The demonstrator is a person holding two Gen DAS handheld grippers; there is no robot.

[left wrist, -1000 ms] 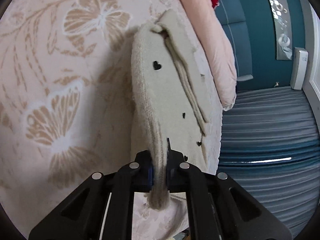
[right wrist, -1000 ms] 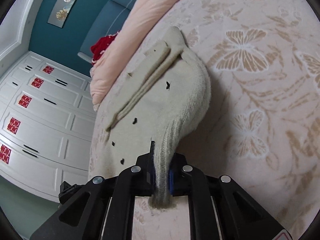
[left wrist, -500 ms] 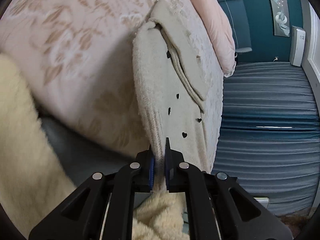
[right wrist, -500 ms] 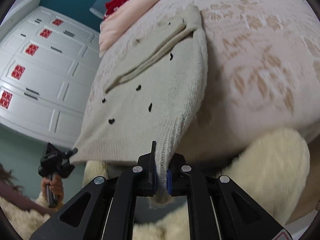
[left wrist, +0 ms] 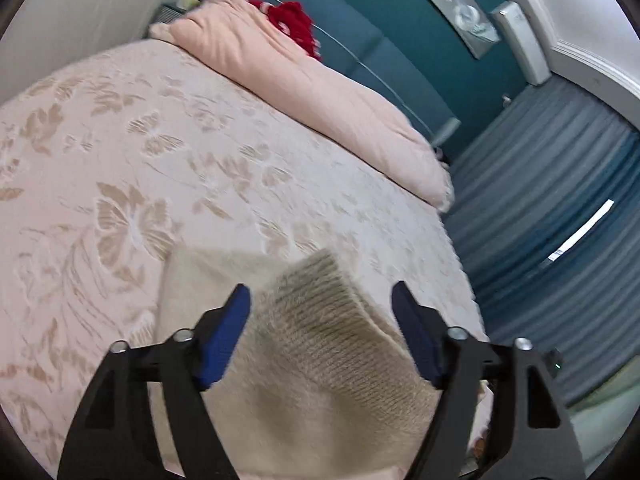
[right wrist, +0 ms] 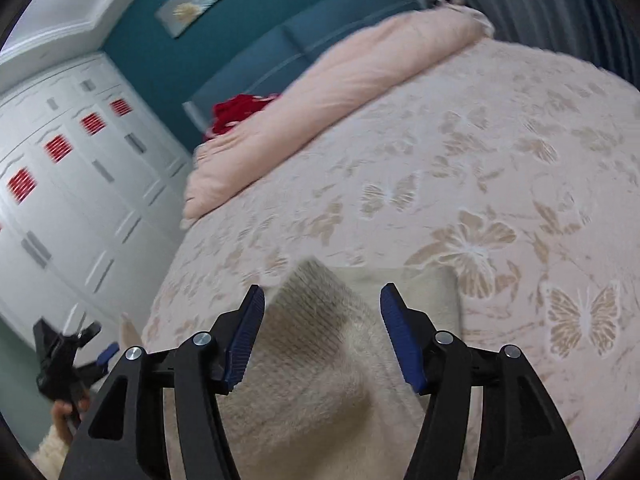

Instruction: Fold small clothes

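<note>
A cream knitted sweater lies folded on the pink butterfly bedspread, near the bed's front edge. Its ribbed hem lies on top, between the fingers. My left gripper is open just above it, its blue pads clear of the knit on both sides. In the right wrist view the same sweater lies under my right gripper, which is also open and holds nothing. The left gripper shows small at the lower left of that view.
A rolled pink duvet lies across the head of the bed with a red garment behind it. A teal headboard and grey-blue curtains stand to the right. White wardrobes stand on the other side.
Both grippers were shut on the hem with the sweater pulled out flat. Now the hem is folded over onto the sweater, both grippers have opened and let go, and the cameras tilt up.
</note>
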